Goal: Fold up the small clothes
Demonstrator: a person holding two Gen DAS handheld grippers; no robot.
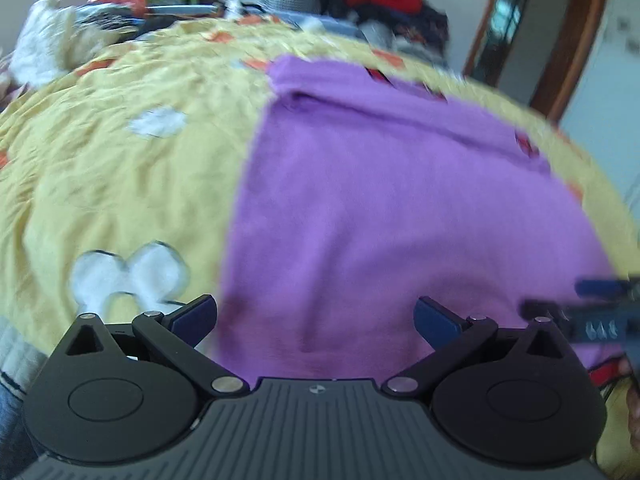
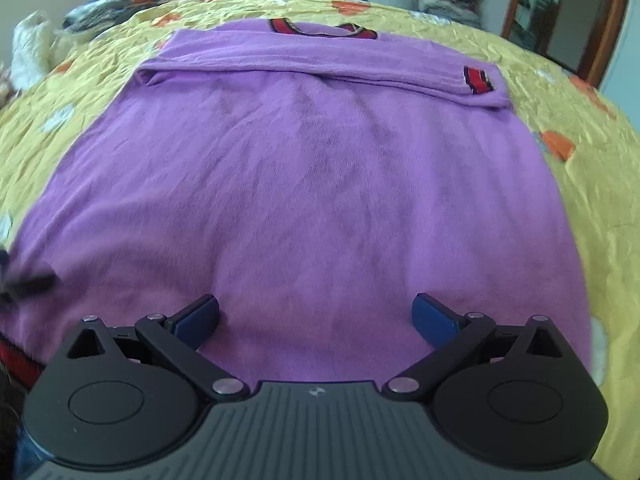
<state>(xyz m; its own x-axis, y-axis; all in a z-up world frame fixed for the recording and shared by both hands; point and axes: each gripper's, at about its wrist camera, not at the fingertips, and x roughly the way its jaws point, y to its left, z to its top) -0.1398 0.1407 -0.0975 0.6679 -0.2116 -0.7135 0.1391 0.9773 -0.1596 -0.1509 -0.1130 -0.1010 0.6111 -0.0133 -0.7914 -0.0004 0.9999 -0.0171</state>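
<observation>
Left wrist view: left gripper (image 1: 316,318) low over the near left edge of the purple sweater (image 1: 392,208), jaws wide, holding nothing; right gripper (image 1: 592,320) blurs in at right. Right wrist view: right gripper (image 2: 316,318) spread wide, empty, centred over the hem; sweater runs lengthwise away, red collar (image 2: 320,28) far, on the yellow bedspread (image 2: 600,208).

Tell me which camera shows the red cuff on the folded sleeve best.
Right wrist view: the red cuff lies sharp and whole at the end of the folded sleeve. Left wrist view shows the cuff only as a small blurred red patch.
</observation>
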